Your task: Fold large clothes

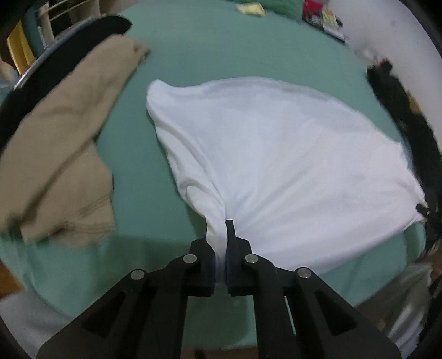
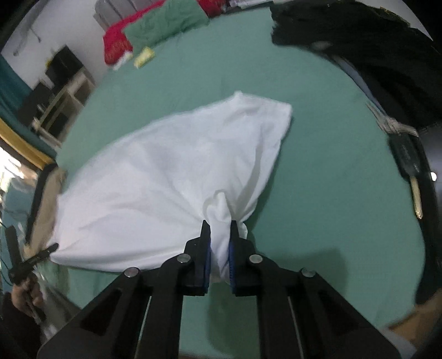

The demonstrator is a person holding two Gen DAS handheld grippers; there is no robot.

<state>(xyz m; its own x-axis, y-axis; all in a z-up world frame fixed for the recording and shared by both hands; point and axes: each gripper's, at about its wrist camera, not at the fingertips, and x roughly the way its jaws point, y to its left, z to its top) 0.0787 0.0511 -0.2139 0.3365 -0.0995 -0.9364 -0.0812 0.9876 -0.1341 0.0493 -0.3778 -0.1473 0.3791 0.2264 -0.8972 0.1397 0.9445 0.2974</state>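
- Fingers: left gripper (image 1: 221, 243) pressed together on a bunched corner of the white garment (image 1: 276, 165), cloth squeezed thin between the blue pads; right gripper (image 2: 219, 243) pinching a thicker wad of the same white garment (image 2: 171, 179), jaws held slightly apart by the cloth
- Green bedsheet (image 1: 207, 49) fills most of both views; it shows bare on the right side of the right wrist view (image 2: 331, 165)
- White garment lies in the middle of the sheet, spread wide, near edge lifted and gathered into both grippers, far edge resting on the sheet; folds fan out from each pinch point
- Beige garment (image 1: 63, 132) lies rumpled on the sheet, left of the white one, apart from it; edges blurred
- Dark clothing (image 2: 345, 36) piled at far right edge of the bed in the right wrist view; a dark strip (image 1: 400, 110) also runs along the right edge in the left wrist view
- Green pillow (image 2: 165, 24) and red cloth (image 2: 116, 44) at the far end of the bed, touching each other
- Small yellow item (image 2: 143, 56) on the sheet just beside the red cloth; too blurred to identify
- Left gripper also visible from the right wrist view at near left (image 2: 52, 247), held by a hand (image 2: 26, 298)
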